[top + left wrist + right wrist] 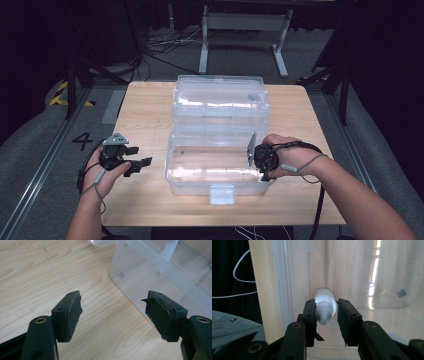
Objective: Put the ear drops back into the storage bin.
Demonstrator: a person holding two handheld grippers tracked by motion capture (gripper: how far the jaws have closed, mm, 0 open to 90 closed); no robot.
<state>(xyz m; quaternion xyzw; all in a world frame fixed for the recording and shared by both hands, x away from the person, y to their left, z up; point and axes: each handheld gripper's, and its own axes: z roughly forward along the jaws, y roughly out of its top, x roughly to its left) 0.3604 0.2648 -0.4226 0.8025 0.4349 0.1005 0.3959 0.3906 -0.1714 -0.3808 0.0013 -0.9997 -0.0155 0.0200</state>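
A clear plastic box (200,172) stands on the wooden table (145,105) with its lid (220,100) swung back. My right gripper (262,161) is at the box's right end. In the right gripper view its jaws (326,312) stand narrowly on either side of a white rounded plastic piece (325,306) of the box, and the pads lie against it. My left gripper (142,164) is held just above the table to the left of the box. Its jaws (113,312) are wide open with nothing between them, and the box corner (140,277) lies ahead of them.
A pale latch tab (222,194) hangs at the front of the box. Beyond the table's near edge a white cable (242,275) lies on the dark floor. A metal stand (245,30) is behind the table. Bare wood (37,270) spreads left of the box.
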